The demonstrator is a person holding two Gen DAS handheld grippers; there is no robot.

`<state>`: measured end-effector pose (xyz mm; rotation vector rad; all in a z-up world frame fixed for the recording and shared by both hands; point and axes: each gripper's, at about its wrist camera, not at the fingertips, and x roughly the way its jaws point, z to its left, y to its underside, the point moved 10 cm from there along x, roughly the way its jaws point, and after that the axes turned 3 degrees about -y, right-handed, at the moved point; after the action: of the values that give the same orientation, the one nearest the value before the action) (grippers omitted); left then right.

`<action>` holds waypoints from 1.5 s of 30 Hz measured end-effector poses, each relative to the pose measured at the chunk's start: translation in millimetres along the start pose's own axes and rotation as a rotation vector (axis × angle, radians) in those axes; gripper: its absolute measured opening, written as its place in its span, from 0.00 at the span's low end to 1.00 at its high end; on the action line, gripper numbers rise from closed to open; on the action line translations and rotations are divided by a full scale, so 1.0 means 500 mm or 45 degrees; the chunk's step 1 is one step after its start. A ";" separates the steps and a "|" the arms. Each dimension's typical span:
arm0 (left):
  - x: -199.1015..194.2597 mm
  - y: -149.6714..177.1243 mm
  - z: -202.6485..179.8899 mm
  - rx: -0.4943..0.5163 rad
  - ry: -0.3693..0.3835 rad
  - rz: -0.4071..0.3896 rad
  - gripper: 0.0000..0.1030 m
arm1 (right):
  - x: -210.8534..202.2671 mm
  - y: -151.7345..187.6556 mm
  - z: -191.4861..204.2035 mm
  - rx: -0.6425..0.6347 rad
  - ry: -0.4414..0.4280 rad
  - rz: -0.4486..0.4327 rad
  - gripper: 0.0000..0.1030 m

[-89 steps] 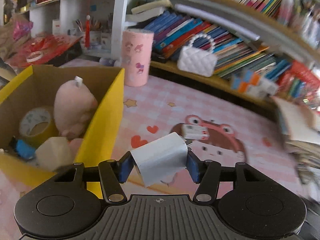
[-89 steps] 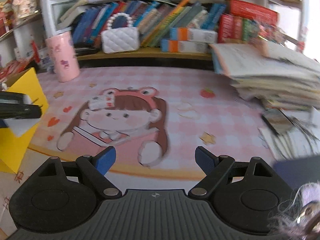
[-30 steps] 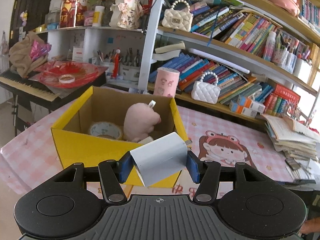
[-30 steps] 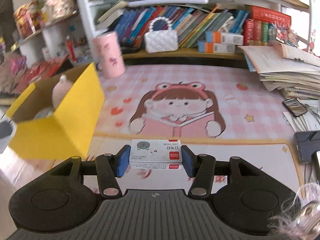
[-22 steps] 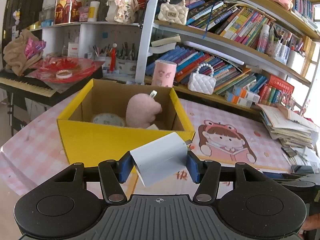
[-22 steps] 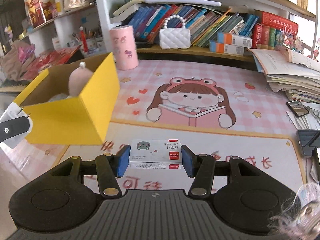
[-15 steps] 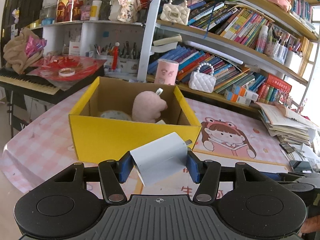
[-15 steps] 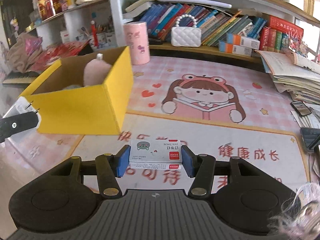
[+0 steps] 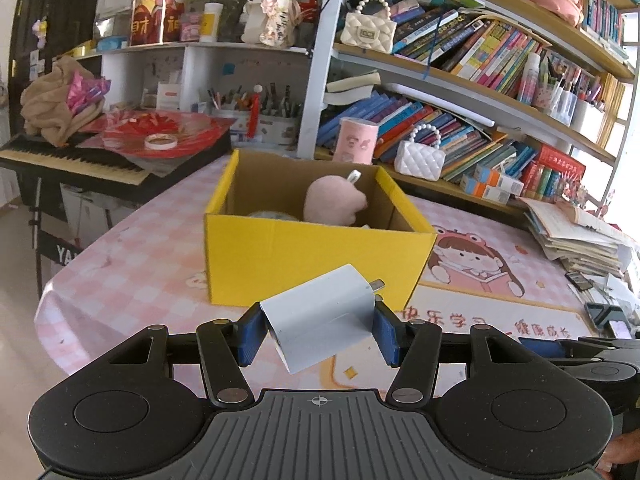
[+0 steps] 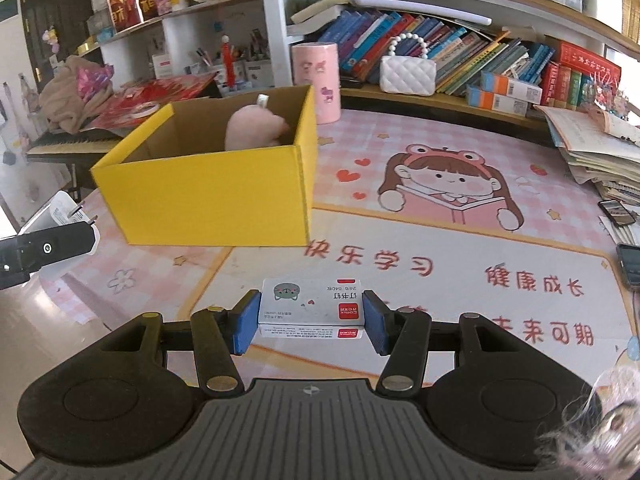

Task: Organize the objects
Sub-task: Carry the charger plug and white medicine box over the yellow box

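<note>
Both hands loaded, pulled back from the box.

Since a second ago I've backed off: the yellow box (image 9: pixel 316 264) now sits further ahead, its near wall facing me, pink plush (image 9: pixel 334 200) inside. My left gripper (image 9: pixel 318 330) is clamped on the white charger (image 9: pixel 320 320), prongs forward. My right gripper (image 10: pixel 310 316) pinches the staple box (image 10: pixel 311 300) above the mat (image 10: pixel 440 272). Three seconds ago the right was empty. Judgement: both items go into the box next.
</note>
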<state>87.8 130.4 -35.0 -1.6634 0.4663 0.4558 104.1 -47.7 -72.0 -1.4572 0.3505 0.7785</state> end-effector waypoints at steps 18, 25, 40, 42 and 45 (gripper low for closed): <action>-0.059 0.002 0.081 0.003 -0.008 -0.046 0.54 | -0.039 0.022 0.112 -0.032 -0.017 -0.053 0.50; -0.055 0.001 0.081 -0.021 0.016 -0.037 0.54 | -0.048 0.024 0.129 -0.069 -0.008 -0.047 0.50; -0.008 -0.022 0.077 -0.032 -0.009 -0.022 0.54 | 0.000 -0.006 0.109 -0.073 -0.013 -0.017 0.50; 0.000 -0.034 0.079 -0.030 -0.025 -0.033 0.54 | 0.010 -0.022 0.110 -0.086 -0.025 -0.028 0.50; 0.014 -0.061 0.078 -0.027 -0.044 -0.061 0.54 | 0.027 -0.050 0.112 -0.105 -0.044 -0.045 0.50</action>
<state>108.9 172.7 -18.7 -1.6813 0.3963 0.4547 116.9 11.4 -55.4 -1.5214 0.2681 0.7966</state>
